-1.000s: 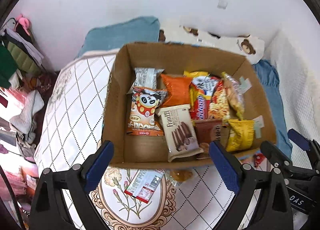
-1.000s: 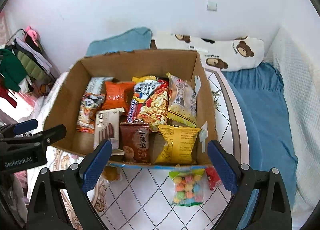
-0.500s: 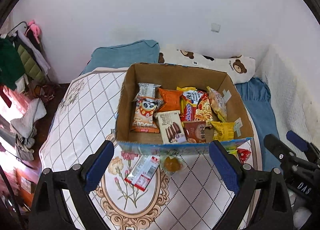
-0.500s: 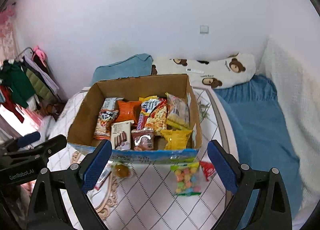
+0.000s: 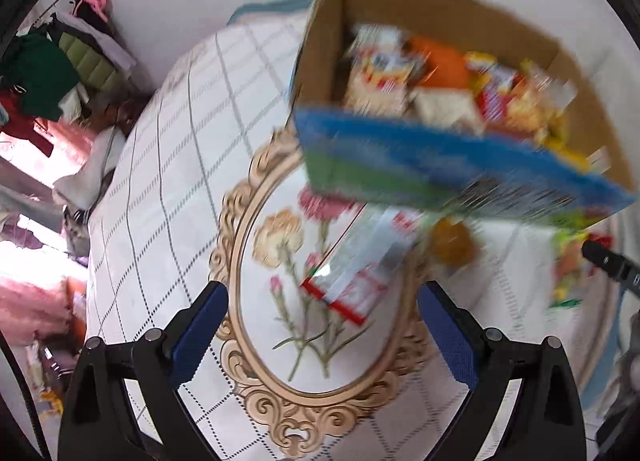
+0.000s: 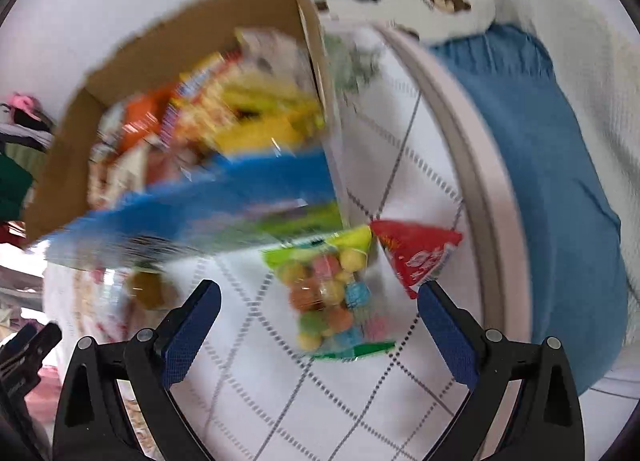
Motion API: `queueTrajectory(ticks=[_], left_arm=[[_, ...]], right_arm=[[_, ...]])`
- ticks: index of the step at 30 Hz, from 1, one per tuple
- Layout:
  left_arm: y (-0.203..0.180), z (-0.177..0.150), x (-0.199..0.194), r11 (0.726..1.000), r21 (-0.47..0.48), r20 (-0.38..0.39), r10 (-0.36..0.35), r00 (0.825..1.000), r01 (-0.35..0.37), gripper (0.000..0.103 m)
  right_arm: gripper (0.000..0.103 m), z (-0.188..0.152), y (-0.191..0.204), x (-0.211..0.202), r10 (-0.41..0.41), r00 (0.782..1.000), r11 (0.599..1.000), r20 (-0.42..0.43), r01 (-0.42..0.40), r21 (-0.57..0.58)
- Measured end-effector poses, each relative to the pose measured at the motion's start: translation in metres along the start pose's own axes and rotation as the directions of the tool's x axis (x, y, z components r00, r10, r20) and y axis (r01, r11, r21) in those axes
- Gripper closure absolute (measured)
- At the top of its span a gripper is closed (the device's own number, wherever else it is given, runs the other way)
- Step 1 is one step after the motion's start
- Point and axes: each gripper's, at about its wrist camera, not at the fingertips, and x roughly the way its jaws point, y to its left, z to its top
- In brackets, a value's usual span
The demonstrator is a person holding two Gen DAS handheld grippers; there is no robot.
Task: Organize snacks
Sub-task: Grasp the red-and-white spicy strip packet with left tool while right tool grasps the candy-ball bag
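Note:
A cardboard box (image 5: 448, 17) with a blue front, full of several snack packs, stands on the bed; it also shows in the right wrist view (image 6: 192, 45). In front of it lie a red-and-white wrapper (image 5: 360, 265), a small brown snack (image 5: 452, 241), a bag of coloured candies (image 6: 332, 297) and a red packet (image 6: 416, 253). My left gripper (image 5: 324, 333) is open and empty, just short of the red-and-white wrapper. My right gripper (image 6: 320, 333) is open and empty, with the candy bag between its fingers' line. Both views are blurred by motion.
The bed has a white checked cover with a floral oval (image 5: 280, 261). A blue blanket (image 6: 552, 165) lies at the right, a bear pillow (image 6: 444, 1) behind. Clothes (image 5: 48, 61) pile up at the left beside the bed.
Both grippers have dropped low and close to the bed in front of the box; the left faces the red-and-white wrapper, the right the candy bag. Both stay open.

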Motion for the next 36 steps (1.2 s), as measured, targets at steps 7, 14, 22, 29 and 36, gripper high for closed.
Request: queueTrajectory(ticks=[7,14,22,29,36], left_arm=[[-0.009,-0.002,0.046,0.989,0.15,-0.098,0.029,0.995,-0.014,0.006],[-0.041,0.008,0.067,0.941,0.337,-0.111,0.018,0.994,0.02,0.006],[-0.054,-0.006,0.069,0.95,0.301,-0.143,-0.043,0.989,0.085,0.051],[-0.042,-0.058,0.058,0.972,0.094,-0.279,-0.18,0.943,0.214,0.051],[-0.037,-0.107,0.064,0.954,-0.027,-0.384,-0.287,0.877,0.3,0.05]], right_arm=[[0.03,-0.015,0.003,0.037,-0.047,0.998,0.998,-0.044,0.046,-0.032],[0.041,-0.038,0.017,0.035,-0.027,0.998,0.995,-0.056,0.022,-0.093],[0.042,-0.066,0.028,0.031,-0.01,0.996,0.991,-0.093,-0.003,-0.135],[0.043,-0.112,0.019,0.023,0.021,0.987,0.986,-0.159,-0.047,-0.163],[0.042,-0.174,0.006,0.02,0.042,0.965,0.979,-0.258,-0.091,-0.183]])
